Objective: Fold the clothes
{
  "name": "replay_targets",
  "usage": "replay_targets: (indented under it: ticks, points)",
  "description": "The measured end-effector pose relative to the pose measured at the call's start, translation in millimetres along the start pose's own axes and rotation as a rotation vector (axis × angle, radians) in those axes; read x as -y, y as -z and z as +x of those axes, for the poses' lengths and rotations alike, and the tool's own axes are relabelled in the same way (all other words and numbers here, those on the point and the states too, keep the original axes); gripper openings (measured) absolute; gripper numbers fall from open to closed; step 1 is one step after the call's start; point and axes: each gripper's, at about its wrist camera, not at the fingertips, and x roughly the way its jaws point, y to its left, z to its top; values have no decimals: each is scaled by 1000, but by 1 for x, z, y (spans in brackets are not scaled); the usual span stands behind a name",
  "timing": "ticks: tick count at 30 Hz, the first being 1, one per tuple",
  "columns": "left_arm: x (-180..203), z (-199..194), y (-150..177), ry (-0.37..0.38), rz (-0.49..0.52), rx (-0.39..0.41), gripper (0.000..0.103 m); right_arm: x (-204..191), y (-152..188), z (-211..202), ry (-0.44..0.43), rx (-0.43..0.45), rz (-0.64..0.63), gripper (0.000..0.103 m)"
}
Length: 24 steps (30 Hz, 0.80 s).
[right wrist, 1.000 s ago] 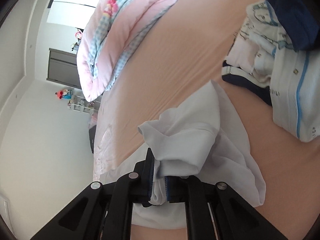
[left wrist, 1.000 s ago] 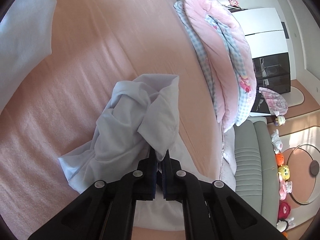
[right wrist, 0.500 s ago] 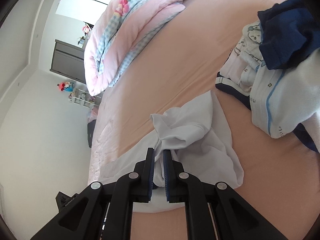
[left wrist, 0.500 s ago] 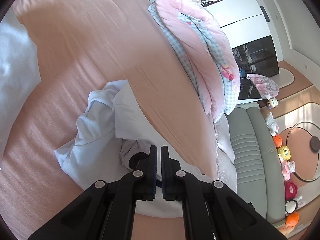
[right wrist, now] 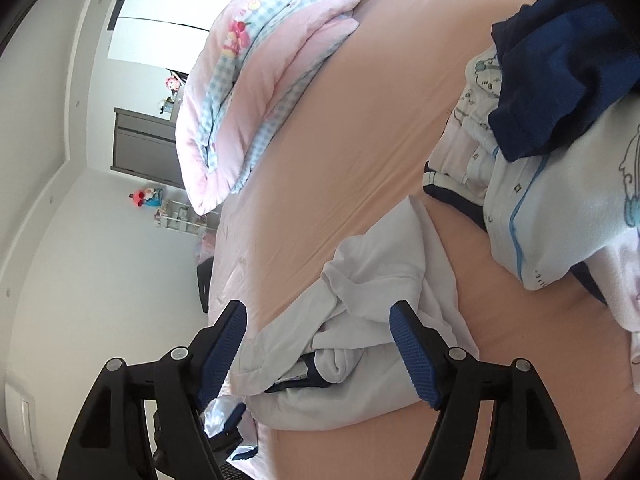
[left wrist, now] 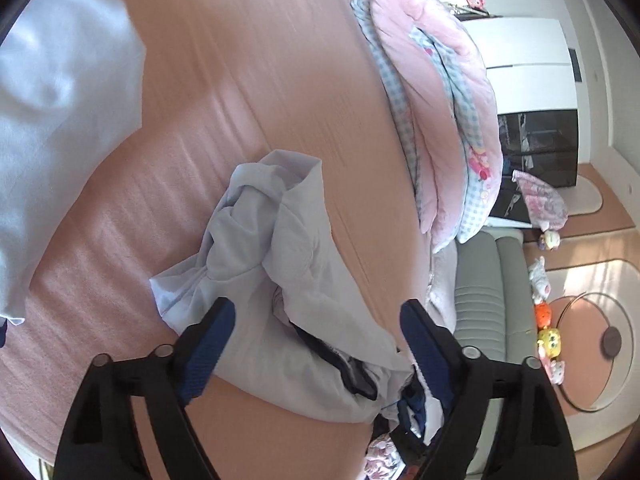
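Half a second back both clamped nearly shut on cloth; now spread wide and holding nothing. Left tool (left wrist: 316, 316) parted above the crumpled pale garment (left wrist: 280, 264), fingers either side of the heap without gripping. Right tool (right wrist: 318, 318) likewise splayed over the same garment (right wrist: 376, 292), cloth lying slack between the blue pads (right wrist: 416, 360). Dropped in a loose bunch on the bed (left wrist: 248, 80), near its edge, hem just beside the drop to the floor. Wide bare sheet beyond the heap toward the folded quilt (left wrist: 440, 112). Pile of other clothes (right wrist: 540, 128) close on the right, nearly touching the garment's far corner. Grey sofa (left wrist: 480, 300) past the bed's edge.
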Motion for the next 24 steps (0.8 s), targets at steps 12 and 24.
replay_targets:
  ticks: [12, 24]
  points:
    - [-3, 41, 0, 85, -142, -100, 86, 8, 2, 27, -107, -47, 129, 74]
    - [6, 63, -4, 40, -141, -69, 86, 16, -9, 57, -75, -49, 203, 74]
